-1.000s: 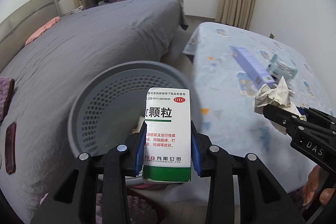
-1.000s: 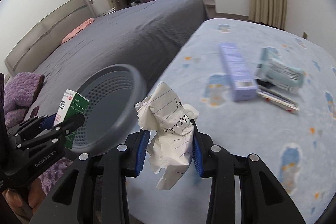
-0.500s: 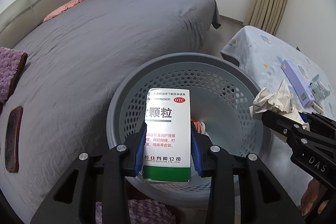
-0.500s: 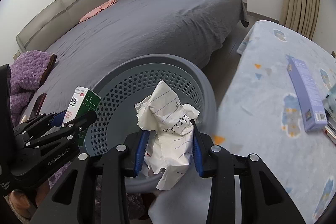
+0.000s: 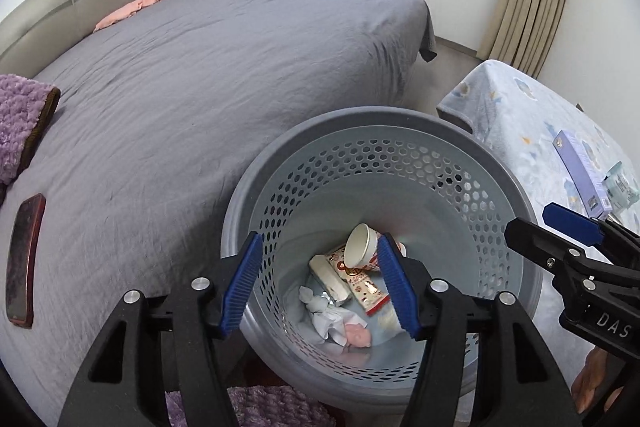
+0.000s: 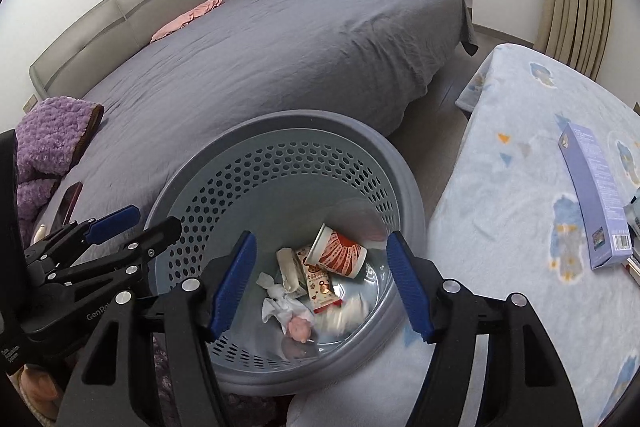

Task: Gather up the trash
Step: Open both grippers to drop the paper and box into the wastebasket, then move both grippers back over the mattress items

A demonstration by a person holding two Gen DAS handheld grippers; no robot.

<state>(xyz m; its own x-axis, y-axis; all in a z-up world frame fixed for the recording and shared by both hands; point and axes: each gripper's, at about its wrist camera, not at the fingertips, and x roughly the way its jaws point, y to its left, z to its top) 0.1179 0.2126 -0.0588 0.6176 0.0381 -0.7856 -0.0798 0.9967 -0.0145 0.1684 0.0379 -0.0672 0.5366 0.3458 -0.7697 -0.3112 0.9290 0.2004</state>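
Both claws hang released over the perforated grey bin (image 5: 496,195), L claw (image 5: 320,287) & R claw (image 6: 320,287) gripping nothing. Trash lies on the bin floor: paper cup (image 6: 338,253), snack wrapper (image 6: 320,285), crumpled tissue (image 5: 326,311), maybe more, blurred. Bin sits btw the grey bed (image 5: 224,67) & the blue-blanketed counter (image 6: 516,187); purple box (image 6: 592,195) on counter.

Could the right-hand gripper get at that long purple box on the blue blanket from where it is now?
Probably yes. The right gripper is open and empty above the basket, and the purple box lies flat to its right on the blanket, with nothing between them.
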